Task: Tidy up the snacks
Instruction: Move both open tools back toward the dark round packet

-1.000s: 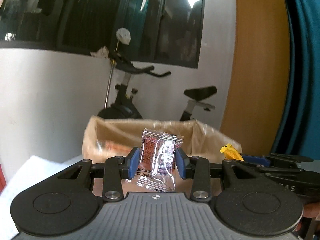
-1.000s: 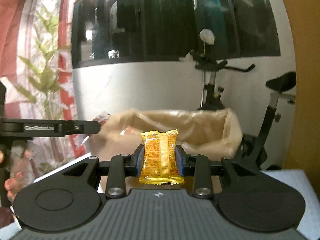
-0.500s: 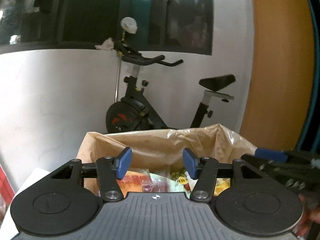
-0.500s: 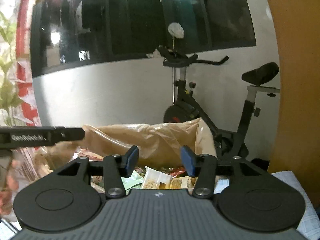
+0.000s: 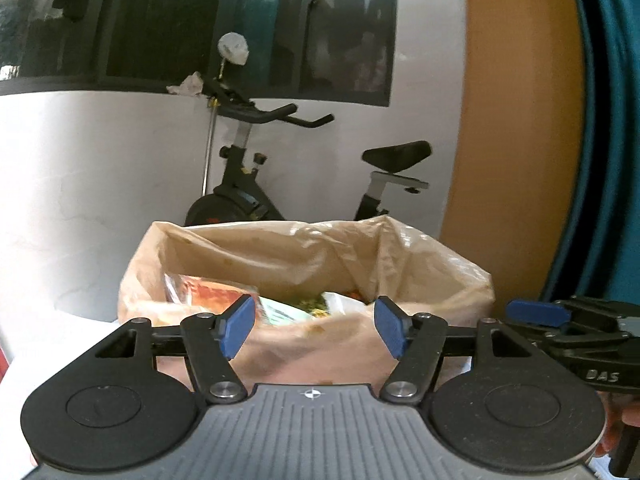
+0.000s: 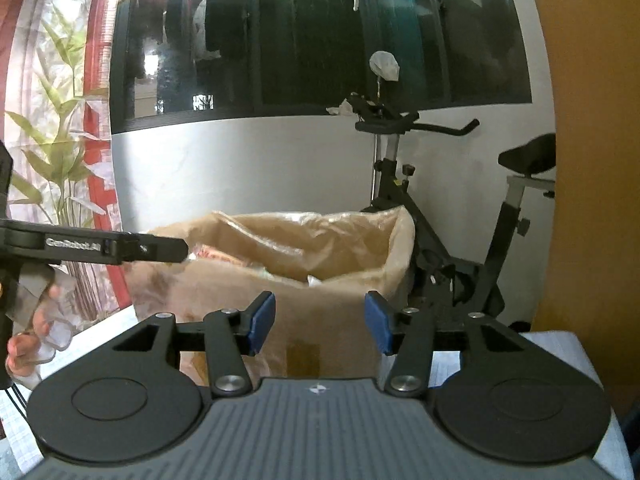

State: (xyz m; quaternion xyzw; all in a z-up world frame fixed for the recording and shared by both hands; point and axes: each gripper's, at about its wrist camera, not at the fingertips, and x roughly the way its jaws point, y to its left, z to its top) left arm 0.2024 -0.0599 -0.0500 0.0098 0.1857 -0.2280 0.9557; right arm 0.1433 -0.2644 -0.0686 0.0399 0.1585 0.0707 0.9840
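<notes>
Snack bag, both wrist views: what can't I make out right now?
- Snack packets, left wrist view: blurred, labels unreadable.
- Lined bag interior, right wrist view: near wall hides almost all contents.
- Surface under bag: covered by the open left hand-held gripper and right hand-held gripper.

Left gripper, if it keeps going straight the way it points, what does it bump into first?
Probably the near wall of the bag-lined snack box, which fills the gap between the open jaws of the left gripper. How far off it is cannot be told from this view.
</notes>
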